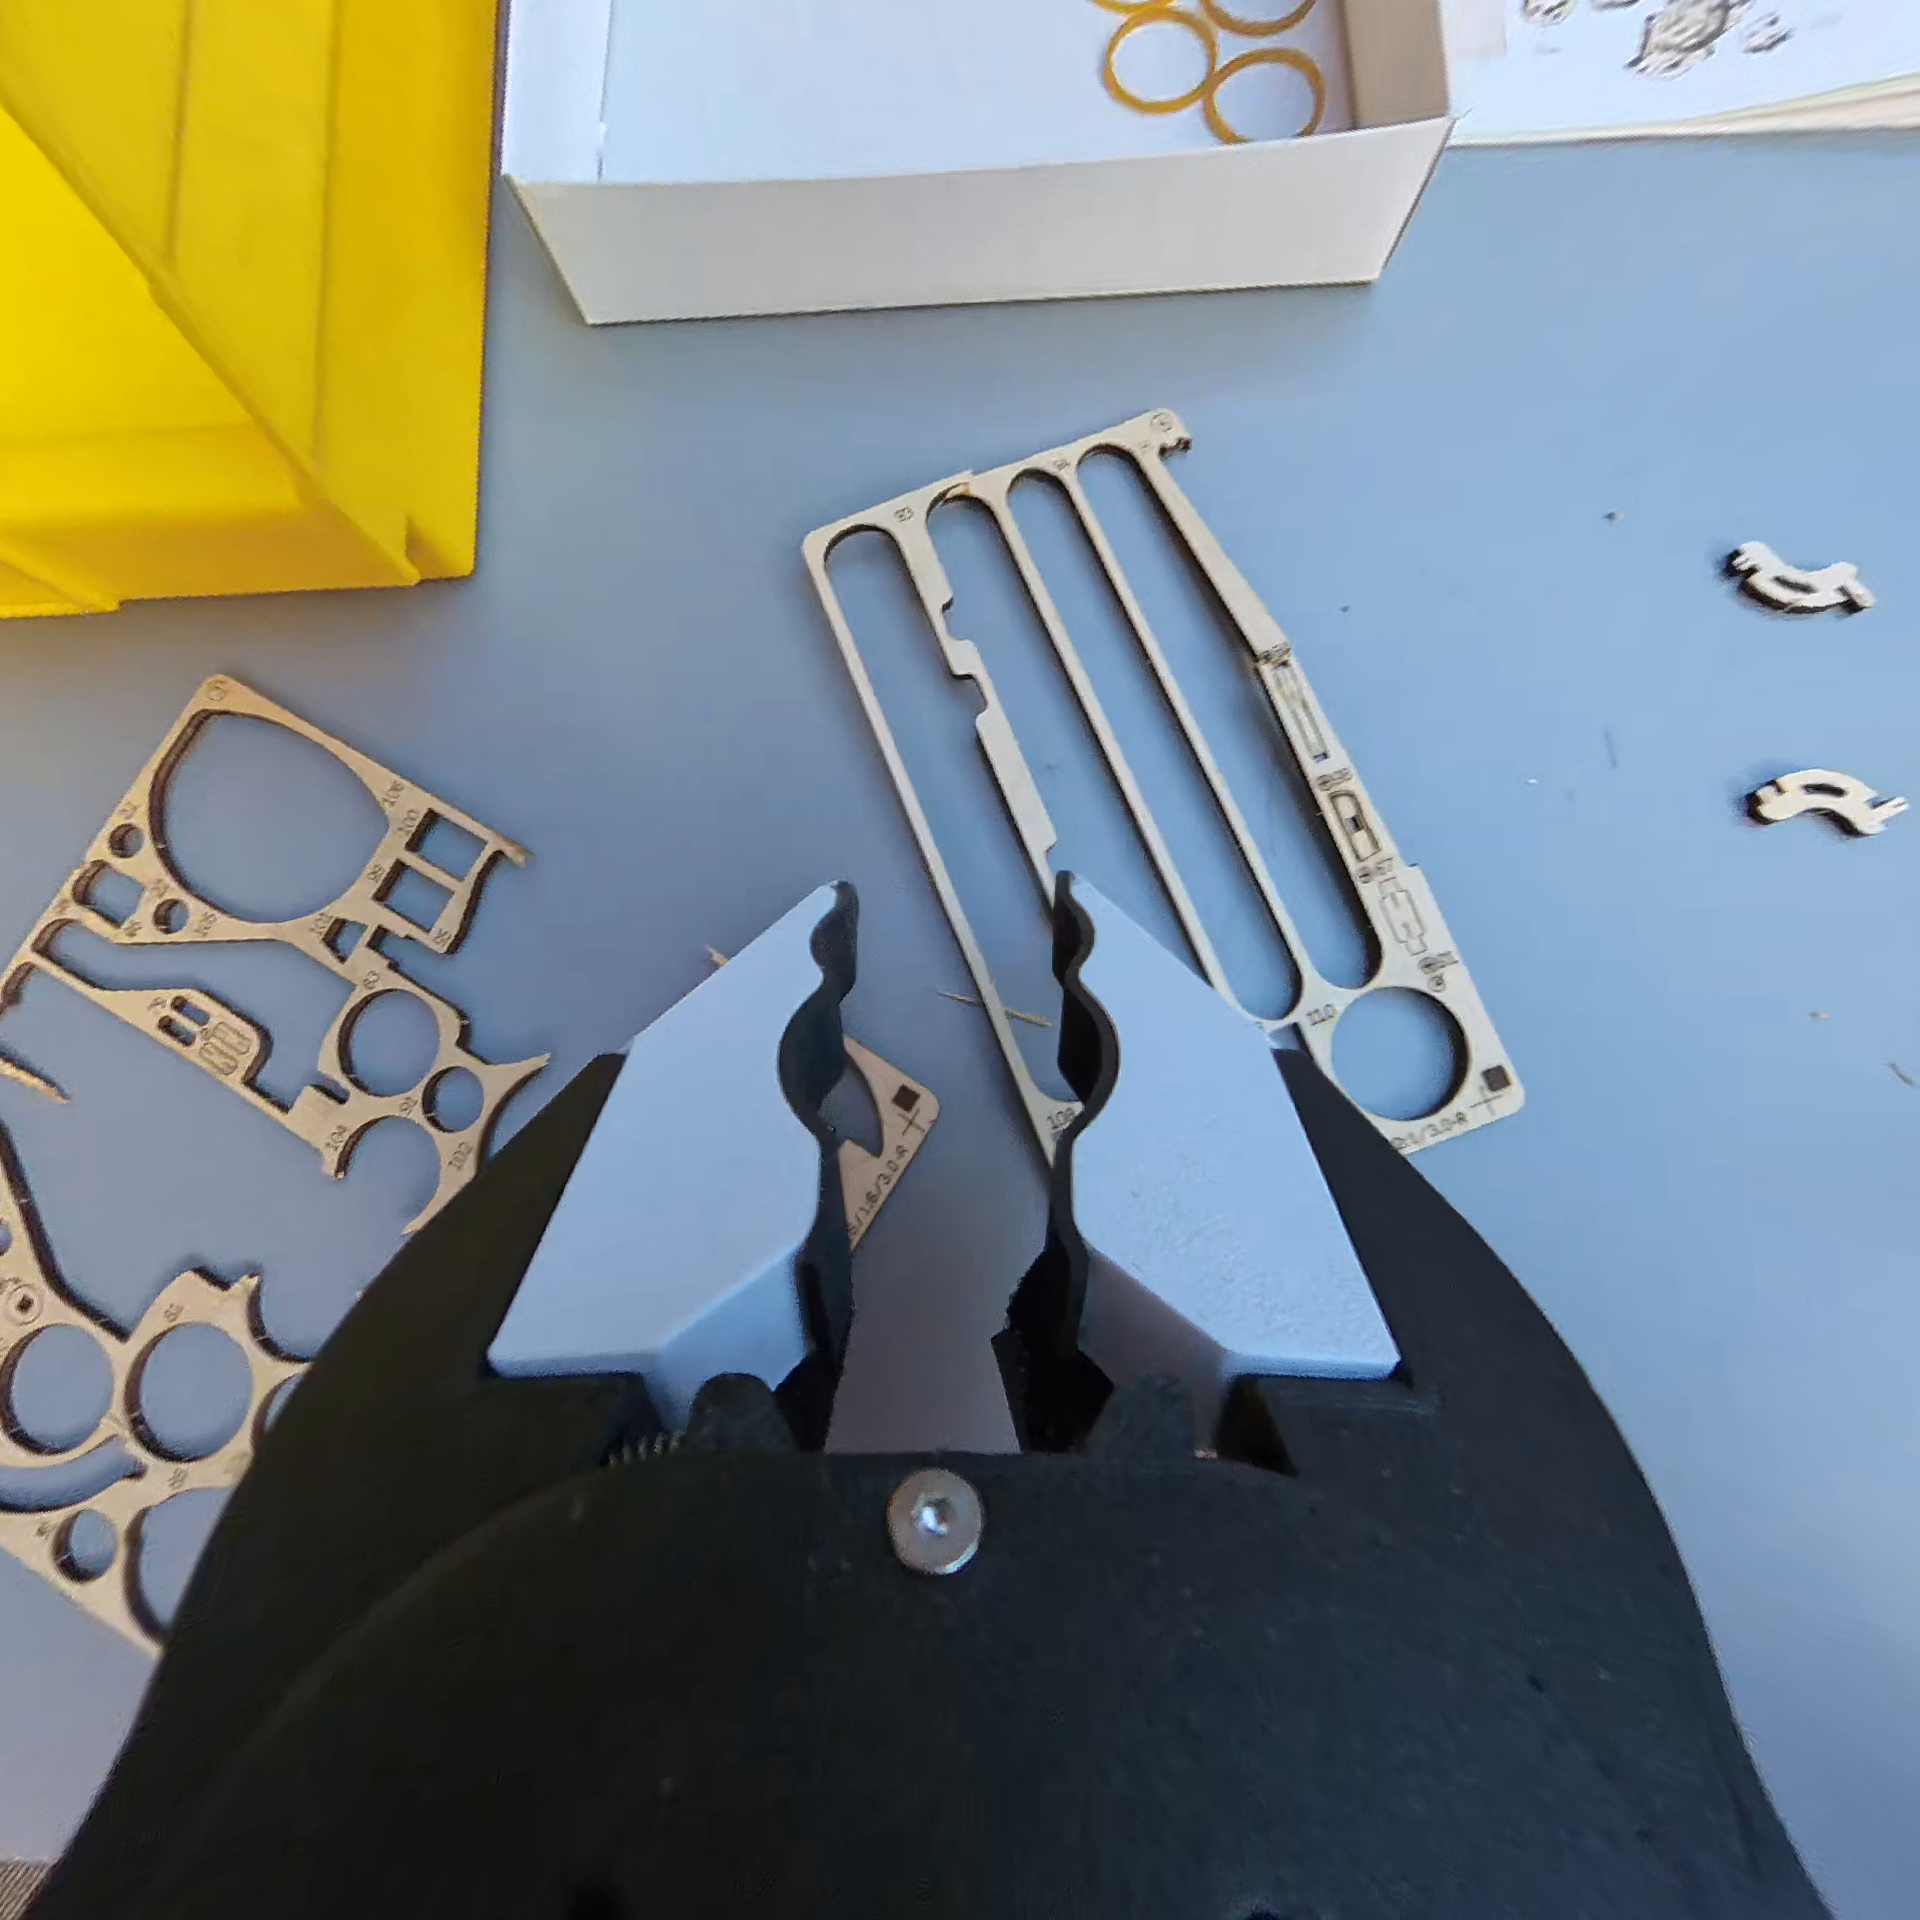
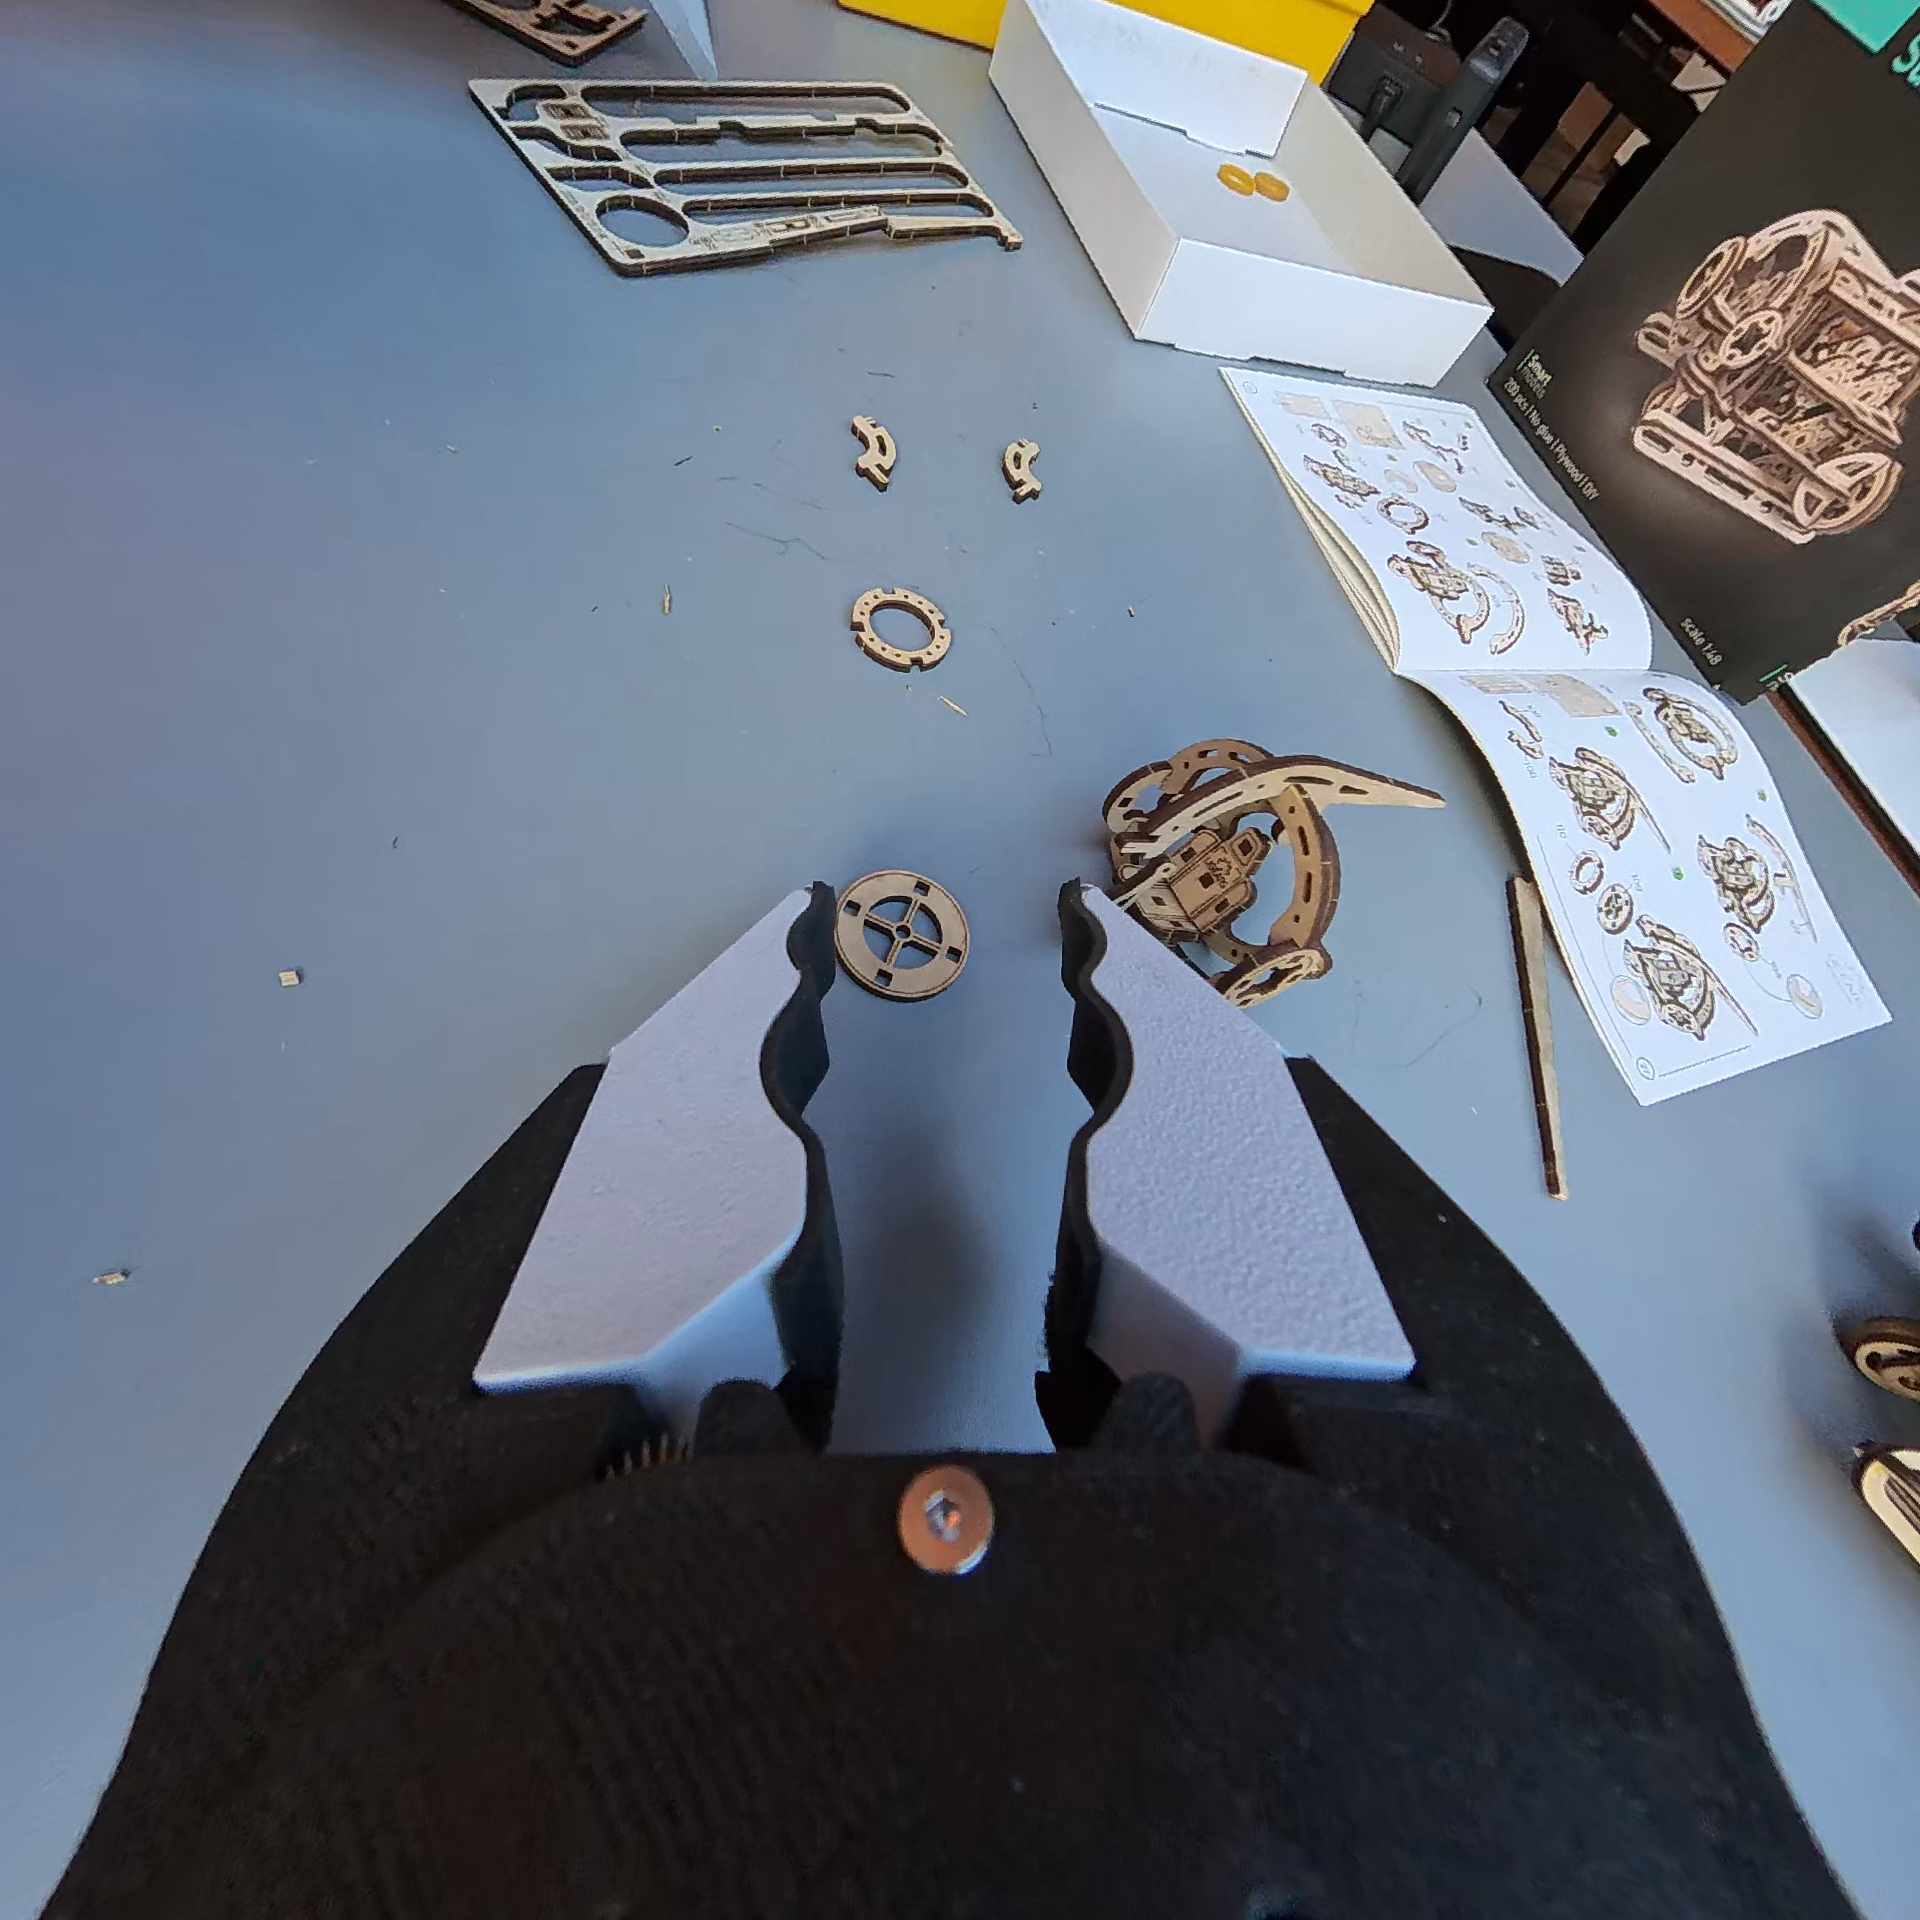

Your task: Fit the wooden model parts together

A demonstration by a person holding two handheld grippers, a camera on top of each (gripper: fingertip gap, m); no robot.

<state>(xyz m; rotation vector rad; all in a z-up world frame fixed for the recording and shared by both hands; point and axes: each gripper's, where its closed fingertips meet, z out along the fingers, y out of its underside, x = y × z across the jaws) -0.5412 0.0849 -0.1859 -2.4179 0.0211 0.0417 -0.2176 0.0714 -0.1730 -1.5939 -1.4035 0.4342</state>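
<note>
Your right gripper (image 2: 940, 896) is spread wide, empty; the spoked wooden disc (image 2: 901, 935) lies flat between its tips, hugging the left finger. The half-built model (image 2: 1226, 862) sits just right of that disc. Your left gripper (image 1: 951, 891) gapes too, over the slotted wooden sheet (image 1: 1122, 748).

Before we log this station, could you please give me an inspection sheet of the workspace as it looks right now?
Surface: grey table, scuffed, with wood splinters and crumbs.
Job's things: half-built wooden model; spoked disc at the right hand-held gripper's tips; notched ring; two small curved pieces; thin wooden stick.
Clutter: emptied part sheets; white box holding rubber bands; yellow box; open instruction booklet; dark kit box.
Grippers: left hand-held gripper open, empty; right hand-held gripper open, empty.
Cables: nothing seen.
Surroundings: dark furniture beyond the table, unclear.
</note>
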